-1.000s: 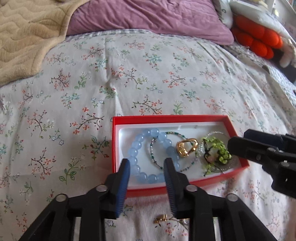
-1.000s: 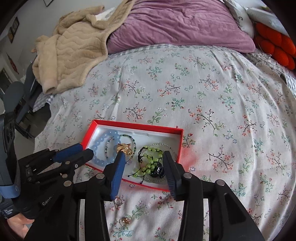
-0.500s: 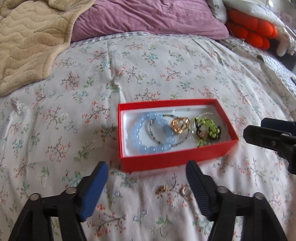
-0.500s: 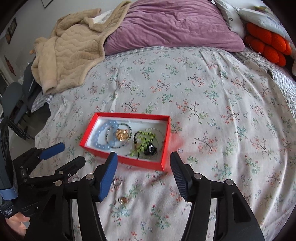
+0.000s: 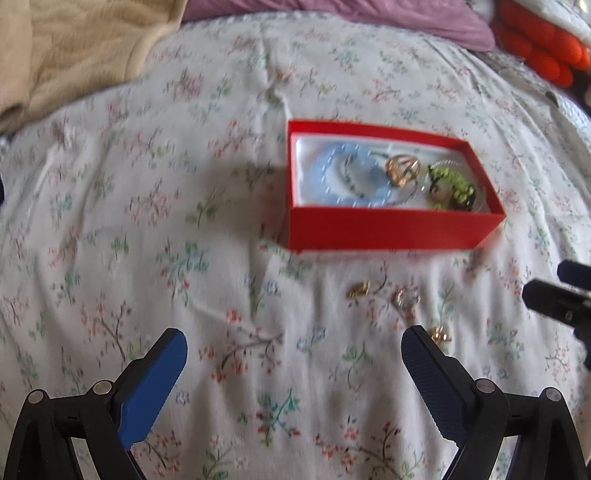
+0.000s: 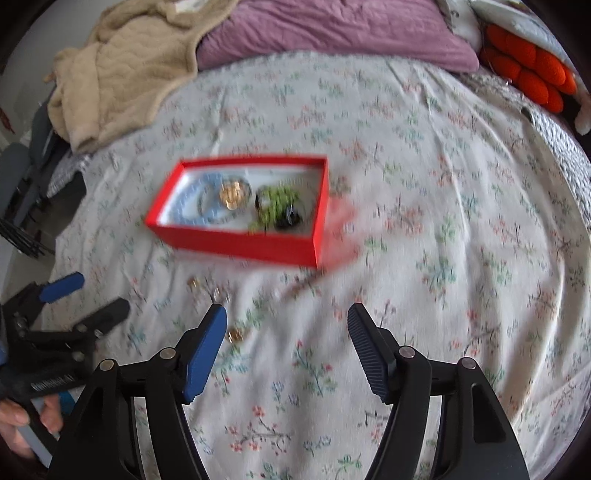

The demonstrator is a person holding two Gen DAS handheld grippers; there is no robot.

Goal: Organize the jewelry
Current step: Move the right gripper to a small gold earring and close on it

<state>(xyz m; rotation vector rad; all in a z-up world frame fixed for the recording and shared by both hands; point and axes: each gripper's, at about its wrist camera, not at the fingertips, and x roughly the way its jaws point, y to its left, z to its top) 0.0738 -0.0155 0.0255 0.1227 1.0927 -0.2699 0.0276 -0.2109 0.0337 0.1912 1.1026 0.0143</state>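
Both grippers (image 5: 293,363) (image 6: 286,332) back away, jaws opening, empty; red box (image 5: 391,225) holds bracelets, small gold pieces (image 5: 358,290) remain outside near it

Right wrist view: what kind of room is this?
Most likely a bedroom: the work surface is a bed with a floral bedspread, a purple pillow at its head and a beige quilted blanket heaped beside it. A red jewelry box sits on the bedspread.

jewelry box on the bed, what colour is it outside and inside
The jewelry box is red outside with a white lining, clearest in the left wrist view.
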